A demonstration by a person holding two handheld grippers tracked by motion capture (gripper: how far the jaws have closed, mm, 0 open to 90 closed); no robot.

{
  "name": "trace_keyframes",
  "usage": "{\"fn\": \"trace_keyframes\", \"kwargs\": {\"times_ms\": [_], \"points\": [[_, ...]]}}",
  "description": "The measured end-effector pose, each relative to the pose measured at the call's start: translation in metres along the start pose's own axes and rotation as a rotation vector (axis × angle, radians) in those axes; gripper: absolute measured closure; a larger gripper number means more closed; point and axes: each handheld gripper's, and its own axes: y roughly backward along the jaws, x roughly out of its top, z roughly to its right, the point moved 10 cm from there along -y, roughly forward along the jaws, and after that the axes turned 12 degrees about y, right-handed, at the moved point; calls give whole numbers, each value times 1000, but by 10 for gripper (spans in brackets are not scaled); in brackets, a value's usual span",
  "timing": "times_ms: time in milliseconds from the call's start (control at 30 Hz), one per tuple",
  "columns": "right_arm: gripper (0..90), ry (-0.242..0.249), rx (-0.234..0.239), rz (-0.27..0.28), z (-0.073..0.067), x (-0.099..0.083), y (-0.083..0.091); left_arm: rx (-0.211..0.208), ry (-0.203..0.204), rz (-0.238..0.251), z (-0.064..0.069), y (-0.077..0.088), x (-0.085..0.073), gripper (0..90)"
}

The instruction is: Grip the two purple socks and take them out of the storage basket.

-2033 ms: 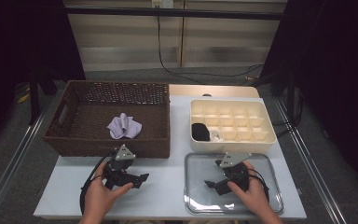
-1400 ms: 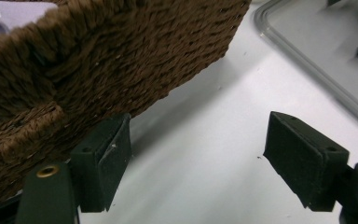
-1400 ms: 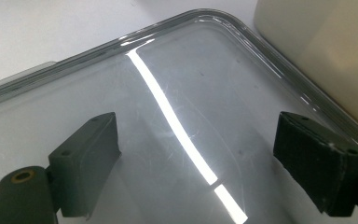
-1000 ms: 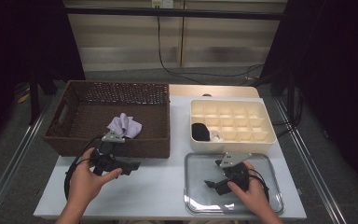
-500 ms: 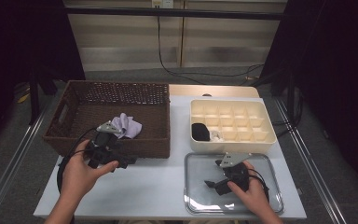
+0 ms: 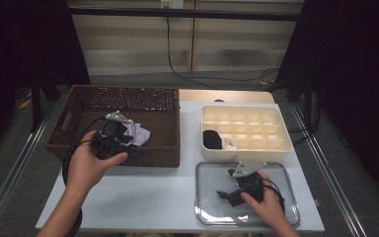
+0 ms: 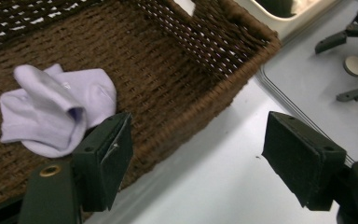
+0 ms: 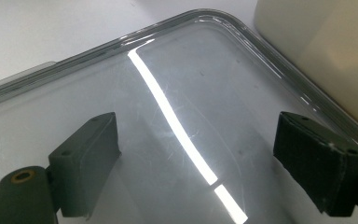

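a brown wicker basket (image 6: 79,106) sits at the 10 o'clock part of the white table (image 6: 143,192). inside it, toward its near wall, lies a pale lilac sock (image 6: 139,133), bunched and folded on itself; in the left gripper view the sock (image 7: 51,105) rests on the woven floor at about 9 o'clock, just beyond the left jaw. at 2 o'clock on the table stands a cream divided box (image 6: 246,148) with many small compartments; a dark bundle (image 6: 211,139) fills the near-left compartment, and a small whitish thing beside it is too small to name. at 5 o'clock lies a clear shallow tray (image 6: 207,173), just beside the box's near wall.

the far part of the room is dark and hard to read. the basket's near wall hides part of the sock in the high view, and the left gripper covers its left side. in the left gripper view a small round disc (image 7: 355,66) lies on the tray at 2 o'clock; what it is i cannot tell.

the left gripper (image 6: 128,148), held over the basket's near rim, has its jaws spread wide with nothing between them; it touches neither the sock nor the basket as far as shows. the right gripper (image 6: 227,193) rests over the tray, jaws also spread wide and empty, with only the tray's shiny bottom showing between them in the right gripper view.
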Motion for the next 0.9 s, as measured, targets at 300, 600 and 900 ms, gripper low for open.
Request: {"fn": "trace_keyframes", "kwargs": {"times_ms": [300,600,900], "points": [[135,0,0,0,0,0,0,44,27,15,-24,-10,14,237],[135,1,1,1,0,0,0,70,73,15,-46,-20,26,236],[135,0,1,0,0,0,0,96,105,22,-60,-31,34,237]]}}
